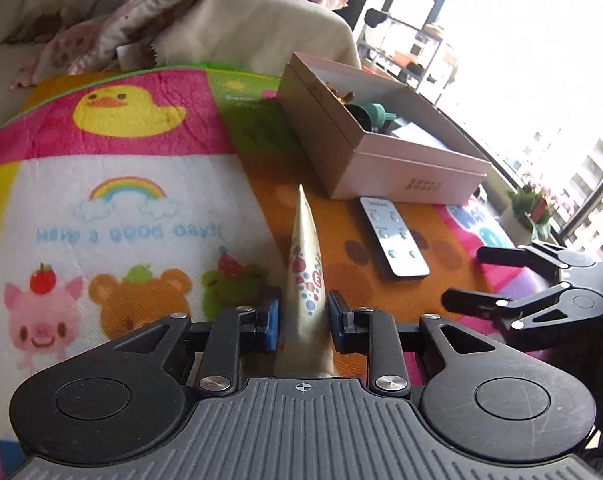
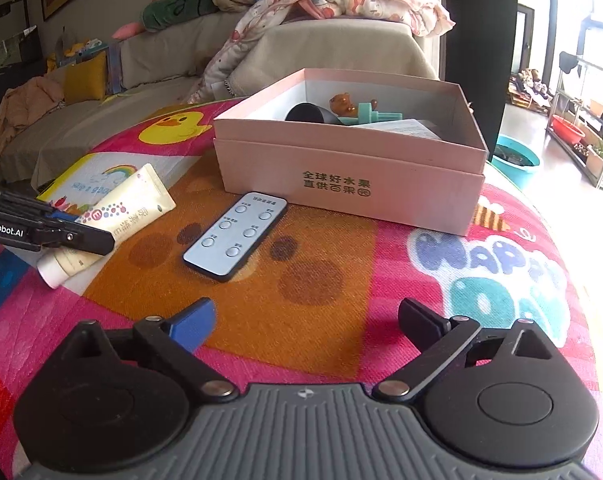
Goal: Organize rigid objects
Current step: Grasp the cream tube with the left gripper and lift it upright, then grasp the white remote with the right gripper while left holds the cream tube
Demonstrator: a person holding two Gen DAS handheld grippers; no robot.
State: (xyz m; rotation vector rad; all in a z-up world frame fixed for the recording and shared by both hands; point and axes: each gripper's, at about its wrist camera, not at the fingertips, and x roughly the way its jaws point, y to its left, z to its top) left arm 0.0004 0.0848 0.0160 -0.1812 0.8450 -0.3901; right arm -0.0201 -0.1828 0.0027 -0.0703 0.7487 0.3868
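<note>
Cream tube (image 1: 305, 276) sits clamped between left tongs (image 1: 304, 322).

Tube (image 1: 306, 264) base hidden behind the left gripper (image 1: 304, 320) body in the left wrist view; in the right wrist view its middle is covered by that gripper's finger. Box (image 2: 341, 168) contents only partly seen over the near wall: dark cup (image 2: 307, 113), teal piece (image 2: 367, 114), brown figure (image 2: 341, 103), white paper (image 2: 411, 128), all cut off below. Remote (image 2: 234, 236) button labels too small to read. Window area blown out in the left wrist view. Right gripper (image 1: 481, 278) cut by the frame's right edge there. Shelf items (image 2: 589, 120) at far right too small to tell.
</note>
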